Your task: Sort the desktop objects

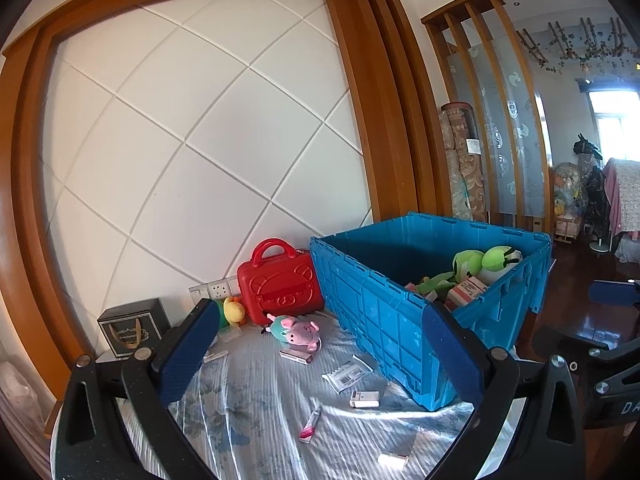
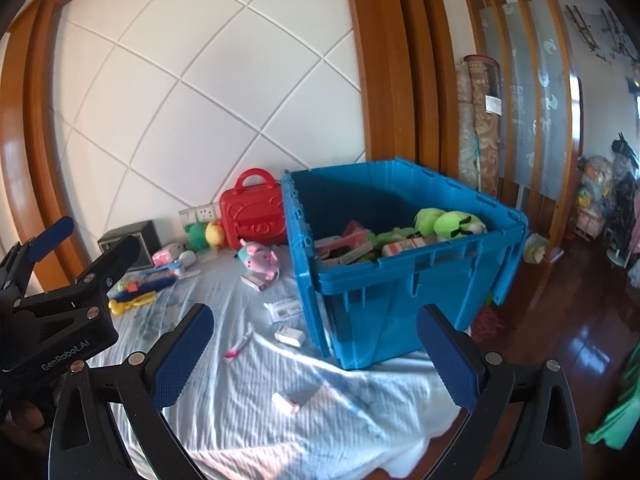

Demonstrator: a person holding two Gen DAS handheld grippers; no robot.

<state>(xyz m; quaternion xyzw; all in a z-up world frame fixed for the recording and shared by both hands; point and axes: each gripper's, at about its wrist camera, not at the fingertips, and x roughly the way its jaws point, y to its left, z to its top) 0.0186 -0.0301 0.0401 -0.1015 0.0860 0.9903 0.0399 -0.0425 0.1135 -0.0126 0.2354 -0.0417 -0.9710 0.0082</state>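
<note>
Toys and little boxes lie all over a bed with a pale blue flowery sheet (image 1: 248, 400). Far to the left, by the wall, sits a dark box (image 1: 130, 326). Next to it a small yellow and green plush (image 1: 231, 312) leans near a red toy case (image 1: 280, 284) with a handle on top. In front of the case lies a pink pig plush (image 1: 298, 330) on its side. Near the pig sit a small flat carton (image 1: 295, 356), a white packet (image 1: 347, 372), a small white box (image 1: 364, 399) and a pink tube (image 1: 310, 424), all apart from each other.

The left gripper (image 1: 320, 360) hangs over the sheet with its blue pads spread wide and nothing between them. The right gripper (image 2: 316, 360) is the same, wide apart and holding nothing, with another small white box (image 2: 286, 402) on the sheet below it.

To the right stands a big blue crate (image 1: 400, 312) with no lid on. Inside it lies a green frog plush (image 1: 480, 262) on top of some cartons (image 1: 466, 290). Past the bed on the right is a dark shiny wood floor (image 2: 560, 320).
</note>
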